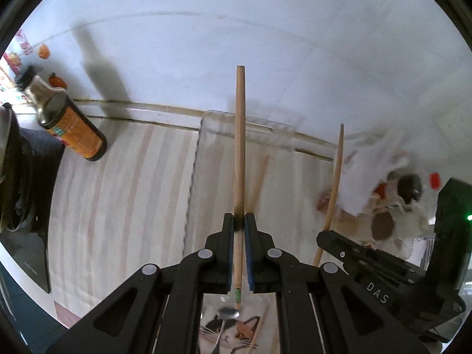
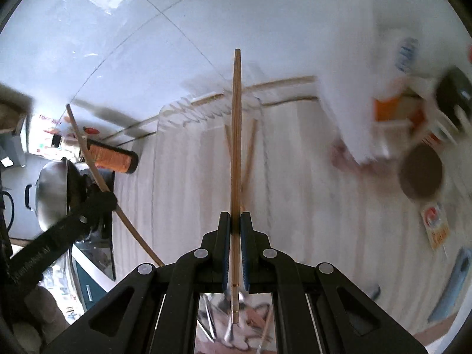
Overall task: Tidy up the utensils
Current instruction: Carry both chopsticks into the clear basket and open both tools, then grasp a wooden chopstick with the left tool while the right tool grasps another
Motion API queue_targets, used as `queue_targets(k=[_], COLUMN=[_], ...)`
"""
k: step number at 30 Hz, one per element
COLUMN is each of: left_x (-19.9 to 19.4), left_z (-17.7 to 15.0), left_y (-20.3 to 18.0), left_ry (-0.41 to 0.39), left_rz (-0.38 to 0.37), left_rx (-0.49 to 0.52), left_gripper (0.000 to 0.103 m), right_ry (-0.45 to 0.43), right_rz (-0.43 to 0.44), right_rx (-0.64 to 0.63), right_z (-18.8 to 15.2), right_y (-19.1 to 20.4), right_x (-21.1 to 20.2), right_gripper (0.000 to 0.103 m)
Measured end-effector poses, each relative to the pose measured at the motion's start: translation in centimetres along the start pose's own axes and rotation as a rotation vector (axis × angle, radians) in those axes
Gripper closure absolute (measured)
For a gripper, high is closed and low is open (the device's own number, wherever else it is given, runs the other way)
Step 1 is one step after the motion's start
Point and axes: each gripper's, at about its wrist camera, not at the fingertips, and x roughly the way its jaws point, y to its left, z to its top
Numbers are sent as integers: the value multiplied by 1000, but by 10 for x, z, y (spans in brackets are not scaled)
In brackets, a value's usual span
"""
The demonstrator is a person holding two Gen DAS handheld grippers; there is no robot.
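In the left wrist view my left gripper (image 1: 239, 221) is shut on a wooden chopstick (image 1: 239, 147) that points up and away over a clear plastic tray (image 1: 200, 147). Another chopstick (image 1: 259, 180) lies inside that tray. At the right, my right gripper (image 1: 323, 237) holds its own thin chopstick (image 1: 336, 177). In the right wrist view the right gripper (image 2: 235, 216) is shut on that chopstick (image 2: 236, 132) above the clear tray (image 2: 159, 135), where two chopsticks (image 2: 250, 147) lie. The left gripper (image 2: 101, 199) with its chopstick (image 2: 88, 153) shows at the left. Metal spoons (image 2: 230, 333) lie on a cat-print mat below.
An orange-labelled bottle (image 1: 73, 129) stands on the striped cloth by the white wall, left of the tray. A steel pot (image 2: 53, 191) sits at the far left. Blurred white packaging, a brown round lid (image 2: 421, 174) and a blue object (image 2: 454, 280) crowd the right side.
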Motion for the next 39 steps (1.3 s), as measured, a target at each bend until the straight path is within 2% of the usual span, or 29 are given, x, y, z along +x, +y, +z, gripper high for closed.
queue_targets(k=[4, 6, 8, 9, 10, 11, 12, 13, 14, 16, 18, 19, 20, 22, 24, 27, 32, 39], left_x=[30, 35, 34, 31, 28, 24, 19, 11, 6, -6, -13, -16, -18, -19, -16, -2, 26, 55], left_z=[20, 22, 21, 19, 17, 14, 9, 2, -2, -18, -31, -39, -47, -61, -75, -99, -132, -180], left_y=[8, 12, 17, 20, 20, 21, 22, 23, 25, 26, 28, 29, 31, 32, 31, 28, 32, 27], left_ry=[69, 75, 65, 47, 22, 3, -26, -69, -96, -169, -215, -237, -253, -275, -278, -253, -174, -83], left_rz=[11, 35, 58, 78, 107, 134, 161, 183, 199, 231, 246, 246, 241, 241, 256, 288, 292, 315], left_rx=[-9, -6, -9, -8, -1, 5, 10, 10, 8, 11, 9, 5, 1, 3, 15, 41, 48, 84], left_gripper=[97, 97, 94, 93, 87, 74, 66, 51, 39, 30, 16, 4, 0, 0, 0, 0, 0, 0], right_ry=[74, 110, 113, 104, 95, 82, 60, 47, 33, -10, -51, -70, -90, -141, -146, -85, 19, 87], right_rz=[-21, -37, -37, -44, -52, -65, -85, -95, -104, -127, -134, -136, -136, -154, -179, -195, -210, -222], right_rx=[-10, 1, 7, 6, 3, -3, -19, -28, -35, -46, -38, -35, -34, -37, -31, 16, 73, 91], right_z=[23, 29, 28, 26, 24, 22, 17, 13, 10, -5, -21, -28, -34, -58, -76, -111, -156, -200], right_y=[8, 6, 4, 1, 0, 0, -2, -2, -4, -10, -20, -24, -28, -37, -44, -63, -89, -94], right_x=[31, 45, 50, 48, 45, 42, 35, 30, 25, 10, -5, -11, -16, -25, -24, -5, 28, 57], right_gripper=[95, 95, 89, 80, 74, 72, 70, 68, 66, 60, 55, 50, 48, 41, 40, 40, 40, 43])
